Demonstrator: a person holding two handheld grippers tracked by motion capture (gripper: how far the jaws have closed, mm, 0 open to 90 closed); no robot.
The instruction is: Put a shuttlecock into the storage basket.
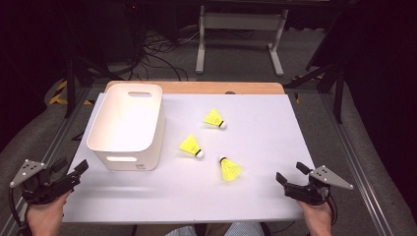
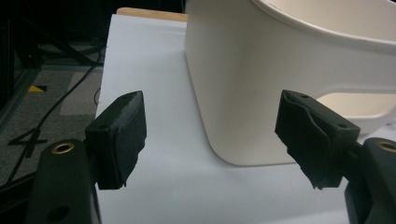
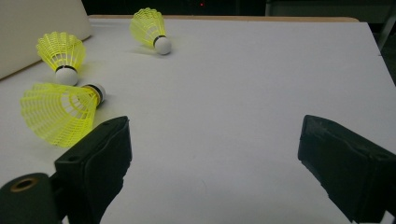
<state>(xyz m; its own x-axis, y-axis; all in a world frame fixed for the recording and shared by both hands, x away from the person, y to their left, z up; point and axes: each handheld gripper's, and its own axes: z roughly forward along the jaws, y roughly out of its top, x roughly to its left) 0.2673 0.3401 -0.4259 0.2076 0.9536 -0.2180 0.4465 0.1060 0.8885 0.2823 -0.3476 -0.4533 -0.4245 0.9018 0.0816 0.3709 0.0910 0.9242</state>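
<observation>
Three yellow shuttlecocks lie on the white table (image 1: 255, 196), well apart from both grippers. The nearest shuttlecock (image 1: 229, 168) lies with its cork pointing away from the person, closest to the right gripper (image 1: 290, 177); in the right gripper view its skirt is partly cut off behind the left-hand jaw. The middle shuttlecock (image 1: 191, 146) lies near the white bin (image 1: 127, 125), and the far shuttlecock (image 1: 215, 118) sits beyond it, cork toward the right. Both grippers hold nothing: the right one's jaws stand wide apart over bare table, and the left gripper (image 1: 74, 172) is likewise spread, hovering at the table's near left corner, just beside the bin's near corner. From the left gripper view the bin's wall blocks everything past it, and its inside cannot be made out there; its handle slot is partly hidden by the right-hand jaw. Cables (image 1: 152, 54) and a table frame (image 1: 241, 29) stand on the dim floor beyond.
</observation>
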